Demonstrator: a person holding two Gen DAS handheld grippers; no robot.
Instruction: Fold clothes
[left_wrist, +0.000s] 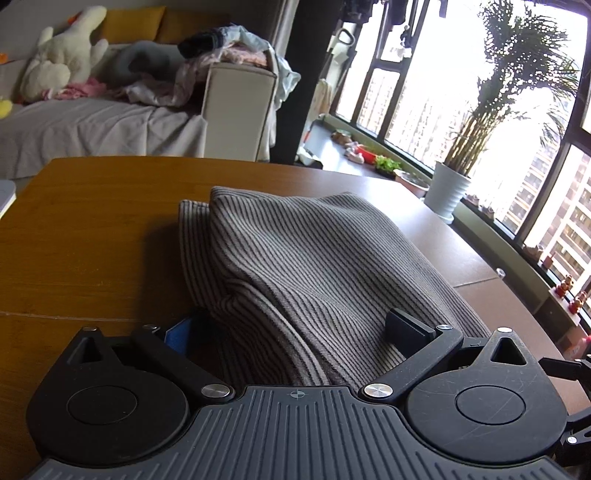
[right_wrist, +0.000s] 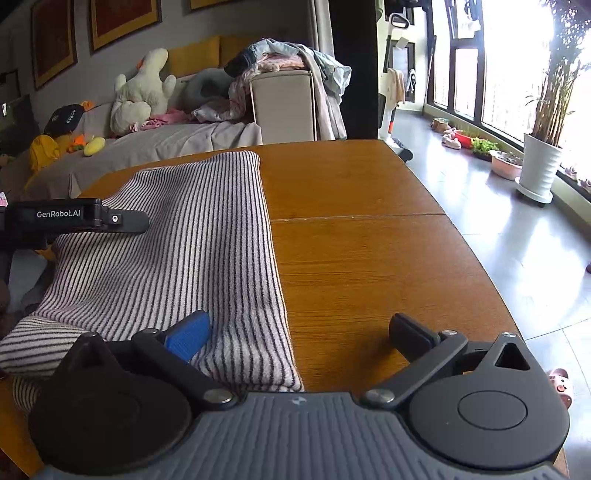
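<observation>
A folded grey-and-black striped garment (left_wrist: 314, 258) lies on the wooden table (left_wrist: 92, 240). My left gripper (left_wrist: 293, 332) is open wide, and a raised fold of the garment runs between its fingers; the blue pad (left_wrist: 179, 334) sits at the fold's left side. In the right wrist view the same garment (right_wrist: 177, 240) covers the table's left half with a straight right edge. My right gripper (right_wrist: 299, 332) is open too. Its blue pad (right_wrist: 188, 334) is over the cloth's near corner, and its other finger (right_wrist: 410, 332) is over bare wood. The left tool's labelled body (right_wrist: 59, 214) hovers over the garment's far left.
The wooden table (right_wrist: 351, 221) has a seam across it and a curved right edge. Beyond it stand a sofa (right_wrist: 166, 144) with plush toys and piled clothes, a beige box (right_wrist: 284, 107), and a potted palm (right_wrist: 539, 166) by the windows.
</observation>
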